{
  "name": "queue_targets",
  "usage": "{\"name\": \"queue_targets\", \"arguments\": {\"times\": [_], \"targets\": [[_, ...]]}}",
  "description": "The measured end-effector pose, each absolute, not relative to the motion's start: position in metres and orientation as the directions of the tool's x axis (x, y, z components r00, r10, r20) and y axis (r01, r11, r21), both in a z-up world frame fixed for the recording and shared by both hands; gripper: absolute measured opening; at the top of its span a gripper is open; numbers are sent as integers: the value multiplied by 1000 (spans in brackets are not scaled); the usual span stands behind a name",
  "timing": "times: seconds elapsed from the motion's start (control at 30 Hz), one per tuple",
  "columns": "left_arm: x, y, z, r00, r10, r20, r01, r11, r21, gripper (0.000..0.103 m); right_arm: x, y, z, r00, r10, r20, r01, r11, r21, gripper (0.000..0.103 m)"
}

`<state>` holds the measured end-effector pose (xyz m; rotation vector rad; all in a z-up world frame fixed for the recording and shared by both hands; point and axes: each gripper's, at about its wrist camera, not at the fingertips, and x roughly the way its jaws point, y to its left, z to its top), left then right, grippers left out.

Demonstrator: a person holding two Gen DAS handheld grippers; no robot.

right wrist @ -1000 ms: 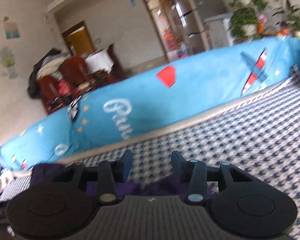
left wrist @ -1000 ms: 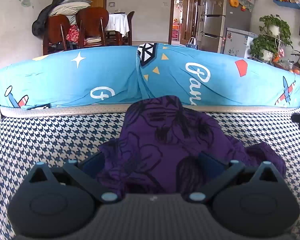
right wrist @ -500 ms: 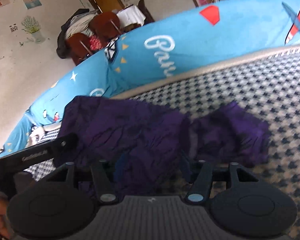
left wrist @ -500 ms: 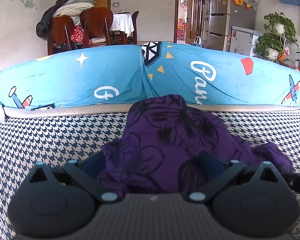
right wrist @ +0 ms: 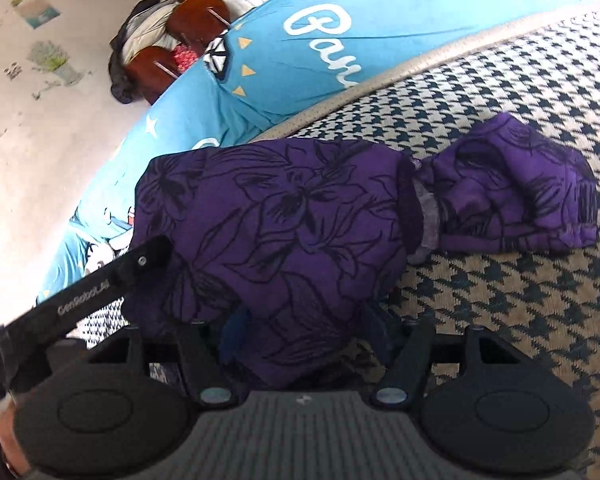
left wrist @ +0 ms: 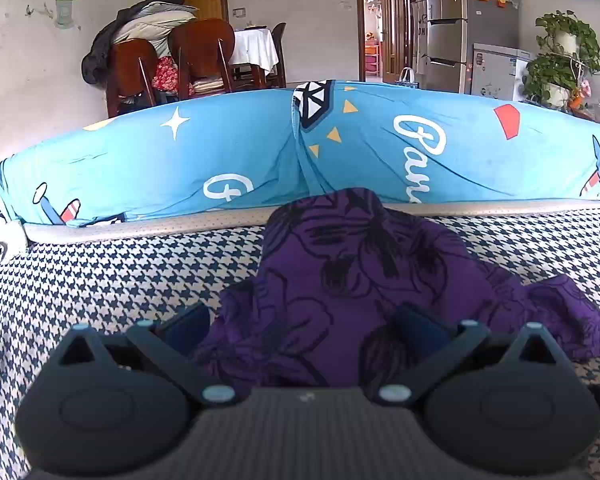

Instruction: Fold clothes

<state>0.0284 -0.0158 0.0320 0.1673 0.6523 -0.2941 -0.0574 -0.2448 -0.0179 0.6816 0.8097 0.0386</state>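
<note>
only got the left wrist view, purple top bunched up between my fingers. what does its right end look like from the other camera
observer: in the right wrist view a sleeve of the purple garment lies flat on the houndstooth cover, reaching out to the right, with a gathered cuff at its end.
operator: wheres the other gripper
observer: the right gripper is at the garment's near edge. Its fingers have just been opening, and cloth lies loose between them.
operator: can you see mine from there
observer: yes, one finger of the left gripper pokes in from the left, against the garment's left side.
</note>
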Motion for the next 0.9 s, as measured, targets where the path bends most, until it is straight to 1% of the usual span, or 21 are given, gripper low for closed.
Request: {"name": "queue_targets", "arguments": {"times": [0.13,0.23,0.4,0.53,0.6,0.67,0.7,0.73,0.77,0.87,0.9], "targets": [[29,-13,32,755,-207,-622,311,948,63,103,-57,-241,-12,705,237,-668,216,825,522,64],[29,-11,33,756,-196,-624,299,952,64,103,-58,-238,-12,702,215,-679,215,845,490,69],[29,-11,31,758,-180,-627,289,954,77,103,-55,-243,-18,685,261,-680,236,804,546,69],[28,-12,31,762,-171,-625,287,954,90,103,-51,-242,-20,701,288,-652,226,778,586,69],[27,-11,33,762,-180,-623,292,953,83,103,-49,-240,-19,715,286,-638,214,779,589,60],[25,-9,35,761,-191,-620,298,952,73,103,-45,-236,-17,731,281,-622,195,787,585,42],[24,-8,36,762,-197,-617,301,951,69,103,-43,-233,-14,739,270,-617,186,799,572,37],[22,-7,38,763,-203,-614,305,950,65,103,-42,-230,-11,748,251,-614,179,815,552,27],[20,-5,40,763,-211,-610,310,949,60,103,-40,-227,-8,757,234,-610,173,828,533,19],[14,-2,46,764,-236,-601,327,944,45,103,-35,-222,-1,787,194,-586,161,851,499,12],[12,-1,47,762,-246,-598,334,942,38,103,-32,-221,2,797,185,-575,155,857,491,12]]}}
